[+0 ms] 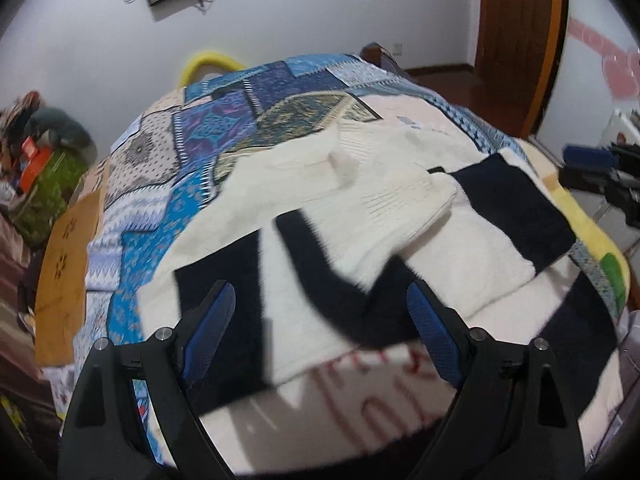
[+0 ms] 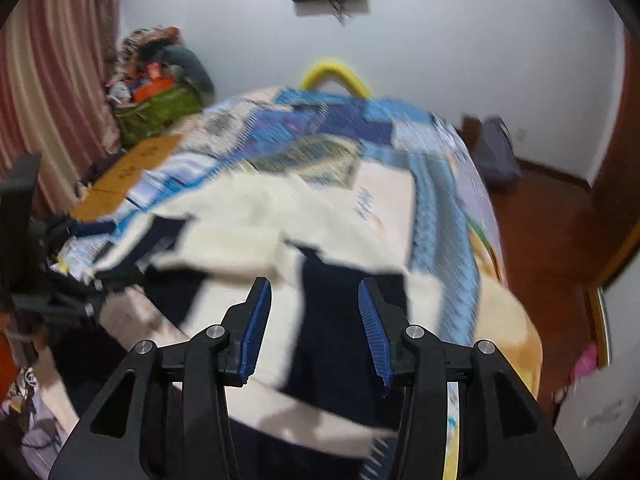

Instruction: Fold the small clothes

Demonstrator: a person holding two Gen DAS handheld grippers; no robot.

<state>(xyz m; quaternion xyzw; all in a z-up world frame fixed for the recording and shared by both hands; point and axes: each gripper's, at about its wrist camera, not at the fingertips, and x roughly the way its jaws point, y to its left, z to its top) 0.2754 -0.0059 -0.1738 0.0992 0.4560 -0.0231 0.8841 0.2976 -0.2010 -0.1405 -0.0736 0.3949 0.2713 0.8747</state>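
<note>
Cream knit sweater with navy blocks (image 1: 304, 200) lies spread on the patchwork blue quilt (image 1: 168, 208) covering the bed, one sleeve already folded across the body. Left gripper (image 1: 322, 336) hangs over the near hem, fingers wide apart w/ nothing held. Right gripper (image 2: 316, 328) sits above a navy panel, fingers partly open and empty; cloth shows between them but isn't pinched. Both views blurred, so exact edges are hard to read. Risks, in my view: grabbing quilt along w/ the knit, or pinching two layers and dragging the folded sleeve out of place. Thick fluffy fabric may also slip from a shallow bite.
</note>
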